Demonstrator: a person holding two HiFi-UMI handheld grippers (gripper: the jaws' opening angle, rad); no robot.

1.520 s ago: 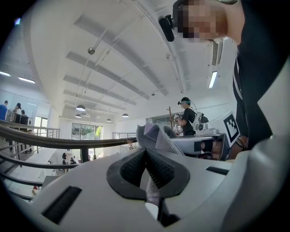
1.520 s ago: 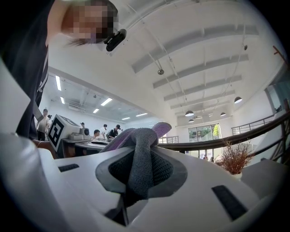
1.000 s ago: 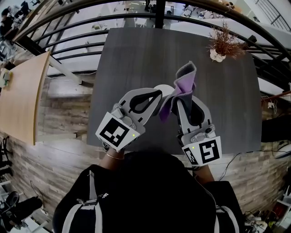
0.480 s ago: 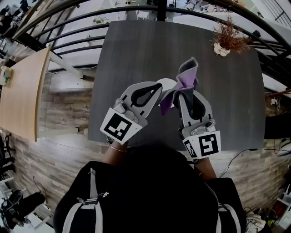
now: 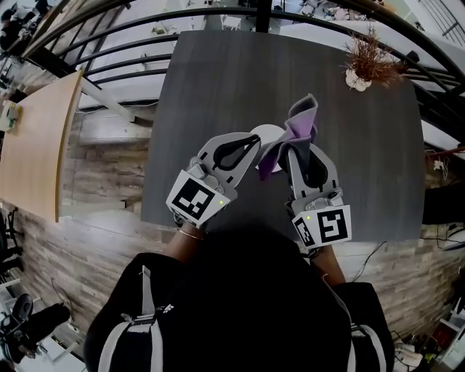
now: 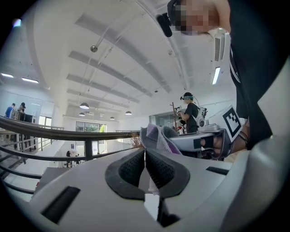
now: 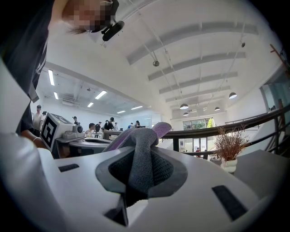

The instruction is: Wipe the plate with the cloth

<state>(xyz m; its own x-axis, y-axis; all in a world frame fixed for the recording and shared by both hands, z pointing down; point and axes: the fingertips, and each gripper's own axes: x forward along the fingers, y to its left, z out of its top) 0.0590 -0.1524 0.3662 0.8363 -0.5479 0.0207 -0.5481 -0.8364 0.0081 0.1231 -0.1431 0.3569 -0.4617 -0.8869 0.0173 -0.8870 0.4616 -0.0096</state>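
Dark table [image 5: 218, 80]: one plate [image 5: 270, 134], one cloth [image 5: 299, 120], two hand-held grippers [image 5: 253, 143] [image 5: 293, 151].

A dark grey table [image 5: 218, 87] fills the middle; a dried plant in a white pot [image 5: 365, 64] stands at its 1 o'clock corner; a black curved railing [image 5: 262, 16] runs at 12 o'clock; a pale wooden table [image 5: 33, 145] lies at 9 o'clock, on a wood-plank floor [image 5: 94, 189]; overhead is a white beamed ceiling [image 7: 204, 41] with pendant lamps [image 7: 183, 106].
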